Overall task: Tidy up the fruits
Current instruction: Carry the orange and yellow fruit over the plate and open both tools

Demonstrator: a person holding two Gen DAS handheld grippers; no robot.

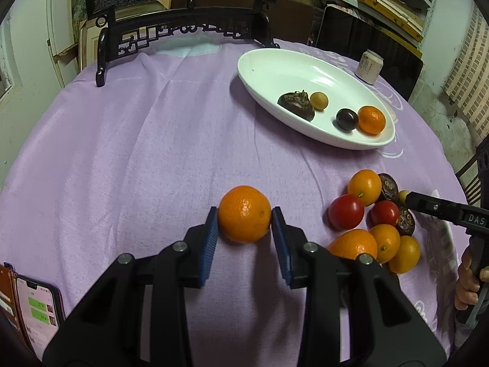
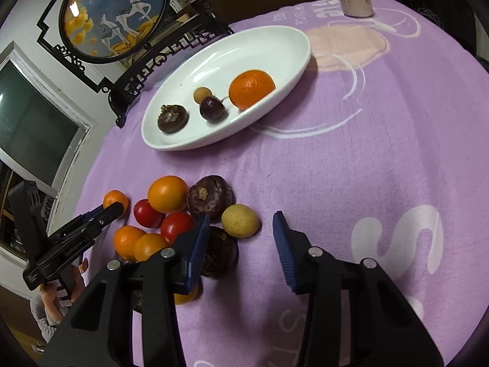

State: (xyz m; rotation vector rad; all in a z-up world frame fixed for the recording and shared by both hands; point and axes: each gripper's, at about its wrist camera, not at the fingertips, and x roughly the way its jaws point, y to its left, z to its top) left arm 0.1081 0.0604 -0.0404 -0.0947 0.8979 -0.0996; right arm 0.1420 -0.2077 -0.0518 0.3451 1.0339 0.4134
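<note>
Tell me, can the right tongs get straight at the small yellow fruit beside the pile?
Probably yes. The right tongs stand open, and the yellow fruit lies just ahead, at the pile's outer edge. A dark brown fruit touches it near the left finger, so that may get nudged.

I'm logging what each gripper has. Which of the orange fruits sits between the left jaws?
The large mandarin lying alone on the purple cloth, between the left gripper jaws. The other orange fruits are in the pile to its right or the white dish.

Each black tool [image 1: 244, 220] has blue ribbed pads [image 2: 282, 241] and silver screws.
</note>
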